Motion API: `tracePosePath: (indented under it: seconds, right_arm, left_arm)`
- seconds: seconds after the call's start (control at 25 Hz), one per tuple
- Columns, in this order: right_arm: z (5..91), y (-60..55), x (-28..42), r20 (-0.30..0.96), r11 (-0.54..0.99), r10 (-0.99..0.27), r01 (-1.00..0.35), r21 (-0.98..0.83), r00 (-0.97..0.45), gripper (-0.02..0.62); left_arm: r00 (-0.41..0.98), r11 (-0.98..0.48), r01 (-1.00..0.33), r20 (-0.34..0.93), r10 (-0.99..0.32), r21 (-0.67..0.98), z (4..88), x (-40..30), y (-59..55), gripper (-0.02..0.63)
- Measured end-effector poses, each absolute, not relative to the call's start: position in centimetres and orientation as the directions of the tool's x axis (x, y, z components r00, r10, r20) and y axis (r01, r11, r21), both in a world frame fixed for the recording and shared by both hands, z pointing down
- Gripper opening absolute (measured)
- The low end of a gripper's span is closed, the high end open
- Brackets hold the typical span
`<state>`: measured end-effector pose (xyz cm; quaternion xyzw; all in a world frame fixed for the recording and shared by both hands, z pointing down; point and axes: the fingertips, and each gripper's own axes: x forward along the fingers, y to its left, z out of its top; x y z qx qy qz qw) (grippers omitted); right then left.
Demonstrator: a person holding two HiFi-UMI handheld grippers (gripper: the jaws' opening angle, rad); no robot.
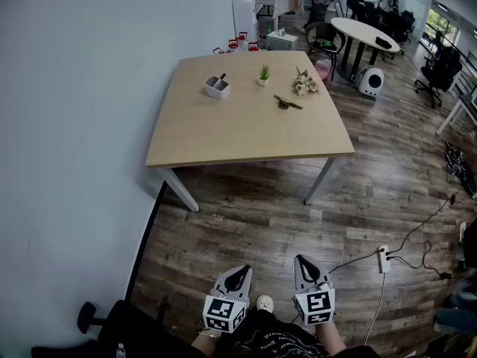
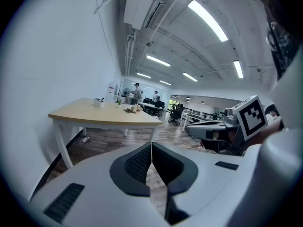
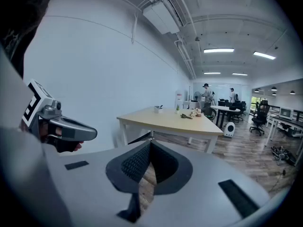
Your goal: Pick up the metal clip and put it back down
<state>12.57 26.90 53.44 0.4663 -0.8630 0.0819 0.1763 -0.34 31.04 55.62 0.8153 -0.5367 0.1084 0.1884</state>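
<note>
I am standing well back from the desk (image 1: 246,129), approach not yet begun, holding my left tongs (image 1: 239,274) and right tongs (image 1: 305,264) clenched on nothing, needing to walk up and open one over the likely metal clip (image 1: 287,103), a small dark thing toward the desk's far side, too tiny to make out clearly.

The left gripper (image 1: 239,274) and the right gripper (image 1: 305,264) sit low, close to the body and side by side, the right just beside the left. Both point forward and slightly down. Each has its jaws pressed fully together with nothing between them, and the dark pads (image 2: 137,164) meet along one thin seam. Behind each marker cube (image 1: 223,313) only a sliver of forearm (image 1: 203,341) shows, apparently bare.
</note>
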Motion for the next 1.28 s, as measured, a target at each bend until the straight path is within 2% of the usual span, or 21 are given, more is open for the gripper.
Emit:
tracePosePath:
  seconds: [0.6,0.64,0.68,0.72,0.76,0.92,1.28]
  right_arm:
    - [52.7,29.9,10.5,0.349,0.578,-0.767,-0.816,0.013,-0.538,0.015]
    - [52.7,29.9,10.6,0.349,0.576,-0.767,-0.817,0.004,-0.539,0.026]
    - [52.8,29.9,10.7,0.350,0.576,-0.764,-0.818,-0.007,-0.542,0.140]
    - [52.8,29.9,10.9,0.351,0.575,-0.763,-0.818,-0.015,-0.543,0.224]
    - [52.8,29.9,11.0,0.351,0.572,-0.764,-0.820,-0.017,-0.541,0.253]
    - [52.8,29.9,11.2,0.362,0.560,-0.770,-0.829,-0.009,-0.525,0.294]
    - [52.9,29.6,10.3,0.361,0.538,-0.785,-0.843,-0.007,-0.504,0.296]
  left_arm:
    - [0.440,-0.401,-0.898,0.327,-0.836,0.182,54.0,-0.8,33.7,0.016]
    - [0.448,-0.408,-0.893,0.325,-0.833,0.188,54.1,-0.7,33.7,0.066]
    - [0.454,-0.413,-0.891,0.322,-0.831,0.189,54.1,-0.6,33.7,0.150]
    - [0.455,-0.416,-0.890,0.320,-0.831,0.185,54.0,-0.6,33.7,0.187]
    - [0.453,-0.417,-0.891,0.317,-0.833,0.177,53.9,-0.8,33.6,0.209]
    - [0.446,-0.420,-0.895,0.313,-0.838,0.151,53.8,-1.6,33.4,0.237]
    - [0.500,-0.485,-0.865,0.316,-0.806,0.129,53.8,-2.7,32.8,0.242]
